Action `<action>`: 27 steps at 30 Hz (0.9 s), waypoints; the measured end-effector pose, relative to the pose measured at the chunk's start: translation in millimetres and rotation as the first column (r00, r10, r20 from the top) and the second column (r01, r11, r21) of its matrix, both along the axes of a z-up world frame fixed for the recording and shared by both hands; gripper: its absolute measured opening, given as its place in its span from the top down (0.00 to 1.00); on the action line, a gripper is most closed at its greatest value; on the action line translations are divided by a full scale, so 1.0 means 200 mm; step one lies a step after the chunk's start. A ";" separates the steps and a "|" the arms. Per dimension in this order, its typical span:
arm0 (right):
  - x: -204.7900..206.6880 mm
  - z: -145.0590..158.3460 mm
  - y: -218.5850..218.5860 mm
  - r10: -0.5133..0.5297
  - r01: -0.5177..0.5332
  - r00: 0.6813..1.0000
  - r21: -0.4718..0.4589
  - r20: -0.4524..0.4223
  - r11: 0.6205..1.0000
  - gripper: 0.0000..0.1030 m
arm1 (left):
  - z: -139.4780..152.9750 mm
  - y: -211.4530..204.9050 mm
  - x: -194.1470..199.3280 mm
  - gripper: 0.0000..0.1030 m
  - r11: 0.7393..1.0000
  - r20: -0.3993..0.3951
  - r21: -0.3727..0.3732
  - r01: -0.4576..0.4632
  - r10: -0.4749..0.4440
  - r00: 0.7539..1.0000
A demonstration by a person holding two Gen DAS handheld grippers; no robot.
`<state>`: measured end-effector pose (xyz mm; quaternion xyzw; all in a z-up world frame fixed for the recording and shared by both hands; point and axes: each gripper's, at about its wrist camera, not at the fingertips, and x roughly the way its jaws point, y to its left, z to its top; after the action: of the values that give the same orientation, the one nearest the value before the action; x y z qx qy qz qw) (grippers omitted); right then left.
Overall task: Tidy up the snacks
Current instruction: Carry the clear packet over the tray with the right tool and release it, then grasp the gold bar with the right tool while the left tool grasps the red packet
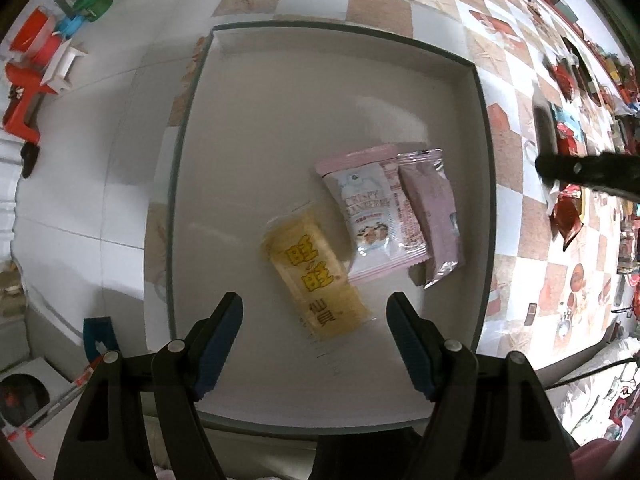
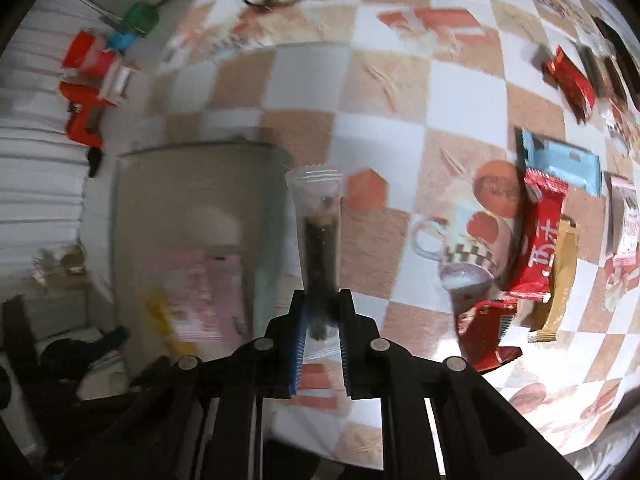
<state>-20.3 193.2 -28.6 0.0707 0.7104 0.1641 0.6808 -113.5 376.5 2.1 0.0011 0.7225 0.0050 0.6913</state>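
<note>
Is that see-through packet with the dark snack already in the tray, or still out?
Out. The right tongs grip the clear packet above the checkered tablecloth, beside the tray.

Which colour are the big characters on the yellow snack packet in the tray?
Yellow with a dark outline, on the yellow packet; clearest in the left wrist view.

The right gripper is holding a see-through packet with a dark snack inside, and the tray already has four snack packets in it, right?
Not quite. The tray holds three packets, not four: a yellow packet, a white and pink packet and a mauve packet, as the left wrist view shows. The rest is right: the right gripper is shut on the see-through packet.
</note>
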 end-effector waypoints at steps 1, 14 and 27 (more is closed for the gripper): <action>0.00 0.02 0.03 0.009 -0.009 1.000 0.014 0.007 1.000 0.84 | 0.00 0.00 0.00 0.25 1.000 0.002 -0.001 0.004 -0.004 1.000; -0.04 -0.04 0.27 0.116 -0.116 0.993 0.004 -0.004 0.993 0.09 | 0.01 0.03 -0.01 0.25 1.000 0.000 0.002 -0.013 0.013 1.000; -0.13 -0.16 -0.54 -0.252 0.237 0.966 -0.191 -0.061 0.953 0.09 | 0.04 -0.21 0.07 0.24 0.994 0.011 -0.006 0.112 -0.111 0.994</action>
<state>-46.6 85.2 -60.2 0.1024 0.7364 0.0097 0.6687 -99.8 335.4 10.0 0.0390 0.7177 -0.0362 0.6943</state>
